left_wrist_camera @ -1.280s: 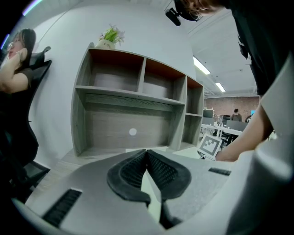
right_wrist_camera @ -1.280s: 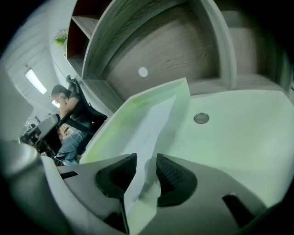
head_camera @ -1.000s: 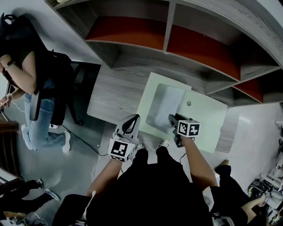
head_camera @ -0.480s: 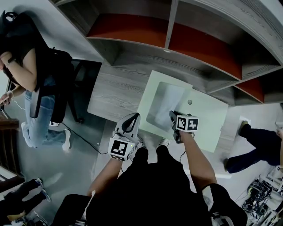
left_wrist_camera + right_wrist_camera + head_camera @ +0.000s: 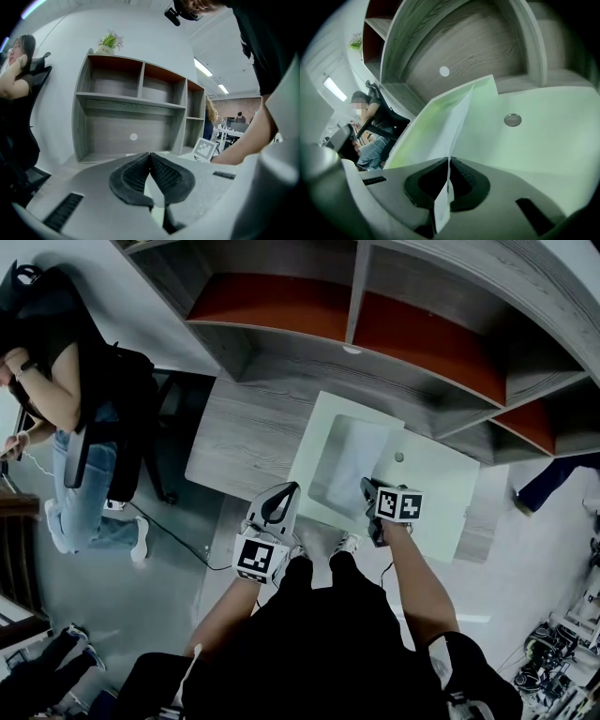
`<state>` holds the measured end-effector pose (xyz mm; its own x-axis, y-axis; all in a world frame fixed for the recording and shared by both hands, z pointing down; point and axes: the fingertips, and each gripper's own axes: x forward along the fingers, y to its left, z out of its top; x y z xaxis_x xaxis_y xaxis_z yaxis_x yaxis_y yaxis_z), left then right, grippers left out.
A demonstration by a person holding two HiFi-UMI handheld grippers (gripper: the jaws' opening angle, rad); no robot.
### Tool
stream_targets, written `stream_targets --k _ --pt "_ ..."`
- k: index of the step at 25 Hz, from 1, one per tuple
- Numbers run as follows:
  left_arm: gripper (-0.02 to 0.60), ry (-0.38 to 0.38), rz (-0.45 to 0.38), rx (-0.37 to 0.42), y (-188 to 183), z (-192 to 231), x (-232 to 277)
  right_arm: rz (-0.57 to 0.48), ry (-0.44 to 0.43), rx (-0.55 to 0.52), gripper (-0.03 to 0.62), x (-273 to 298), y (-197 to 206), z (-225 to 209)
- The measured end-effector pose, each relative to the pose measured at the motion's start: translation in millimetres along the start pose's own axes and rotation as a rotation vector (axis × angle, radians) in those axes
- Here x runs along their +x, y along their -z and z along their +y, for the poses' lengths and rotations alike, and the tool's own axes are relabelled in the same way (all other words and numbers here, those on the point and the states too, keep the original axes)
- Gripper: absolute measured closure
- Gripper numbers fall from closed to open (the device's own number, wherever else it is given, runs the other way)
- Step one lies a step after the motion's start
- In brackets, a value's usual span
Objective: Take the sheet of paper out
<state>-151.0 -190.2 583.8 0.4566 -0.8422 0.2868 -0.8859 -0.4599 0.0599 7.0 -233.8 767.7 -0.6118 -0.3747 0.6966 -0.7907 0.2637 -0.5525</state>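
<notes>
A pale green folder lies open on the wooden desk, with a white sheet of paper in its pocket. My right gripper is at the sheet's near edge and is shut on it. In the right gripper view the sheet rises from between the pads of the right gripper, and the folder with its metal snap button spreads beyond. My left gripper is at the folder's near left edge. In its own view the left gripper is shut on a pale green strip of that edge.
A grey shelf unit with red-backed compartments stands at the back of the desk. A person sits on a chair to the left. Another person's leg shows on the floor at the right, with clutter in the bottom right corner.
The right gripper's jaws have closed on the sheet's near edge. Both hands have stayed where they were. A passer-by's legs moved across the floor on the right.
</notes>
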Motion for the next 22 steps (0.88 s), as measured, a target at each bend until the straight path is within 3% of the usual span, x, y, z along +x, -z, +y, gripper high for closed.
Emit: stream_targets --k 22 --pt "0.574 0.041 -0.014 0.005 -2 -23 -9 -0.113 0.072 -0.08 0.569 -64 6 -27"
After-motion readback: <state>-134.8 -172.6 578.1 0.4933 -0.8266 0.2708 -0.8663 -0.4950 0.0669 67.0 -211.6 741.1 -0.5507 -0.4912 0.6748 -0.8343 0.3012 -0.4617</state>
